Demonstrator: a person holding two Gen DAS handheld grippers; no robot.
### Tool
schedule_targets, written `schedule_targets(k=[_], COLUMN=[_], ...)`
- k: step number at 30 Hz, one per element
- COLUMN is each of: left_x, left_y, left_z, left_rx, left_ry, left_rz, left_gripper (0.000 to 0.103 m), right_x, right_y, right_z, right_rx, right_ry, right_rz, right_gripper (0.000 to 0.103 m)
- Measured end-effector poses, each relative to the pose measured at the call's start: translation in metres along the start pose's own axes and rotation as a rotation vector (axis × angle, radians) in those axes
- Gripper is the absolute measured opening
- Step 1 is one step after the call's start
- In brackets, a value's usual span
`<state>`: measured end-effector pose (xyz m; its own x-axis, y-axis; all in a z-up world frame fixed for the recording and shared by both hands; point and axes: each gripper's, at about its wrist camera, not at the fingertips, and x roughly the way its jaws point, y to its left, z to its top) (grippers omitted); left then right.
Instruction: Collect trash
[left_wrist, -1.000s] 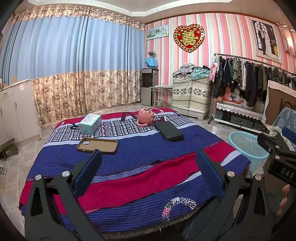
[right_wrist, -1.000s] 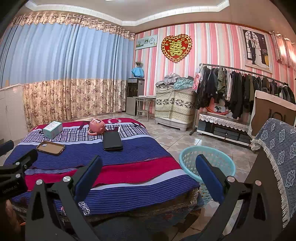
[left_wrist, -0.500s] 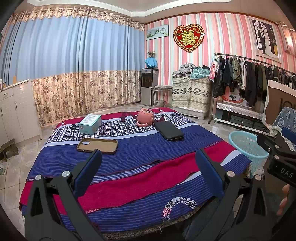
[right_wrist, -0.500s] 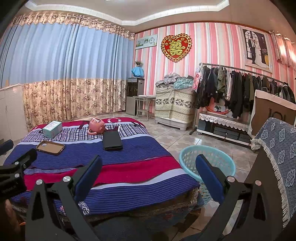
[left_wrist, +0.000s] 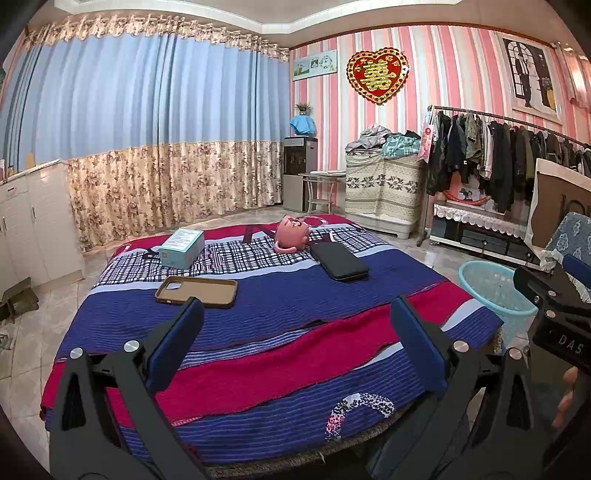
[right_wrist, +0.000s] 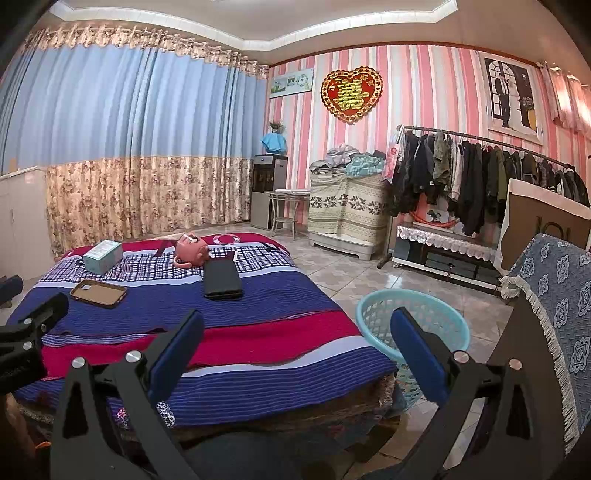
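A low table under a striped blue and red cloth (left_wrist: 258, 332) carries a brown phone case (left_wrist: 196, 291), a teal box (left_wrist: 181, 248), a pink mug (left_wrist: 291, 234) on its side and a black wallet-like case (left_wrist: 340, 261). A light blue mesh basket (left_wrist: 491, 288) stands on the floor to the table's right, also in the right wrist view (right_wrist: 413, 325). My left gripper (left_wrist: 295, 347) is open and empty over the table's near edge. My right gripper (right_wrist: 295, 354) is open and empty, between table corner and basket.
A clothes rack (right_wrist: 480, 173) and low cabinet line the right wall. A patterned blue cloth (right_wrist: 554, 314) hangs over furniture at near right. White cupboards (left_wrist: 33, 229) stand at left. Tiled floor (right_wrist: 351, 273) lies beyond the table.
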<state>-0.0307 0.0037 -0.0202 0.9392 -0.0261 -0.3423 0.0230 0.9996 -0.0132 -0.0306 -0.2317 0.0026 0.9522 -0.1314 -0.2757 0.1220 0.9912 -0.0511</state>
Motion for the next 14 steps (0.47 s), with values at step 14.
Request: schedule_targets(k=[14], left_x=[0.02], left_y=[0.012], left_z=[0.012], left_rx=[-0.008], left_ry=[0.017], left_rz=[0.015], left_gripper=[0.098], right_x=[0.011], right_y=[-0.022], right_z=[-0.009], right_rx=[0.024], right_ry=[0.003], right_rz=[-0.026], right_gripper=[0.099])
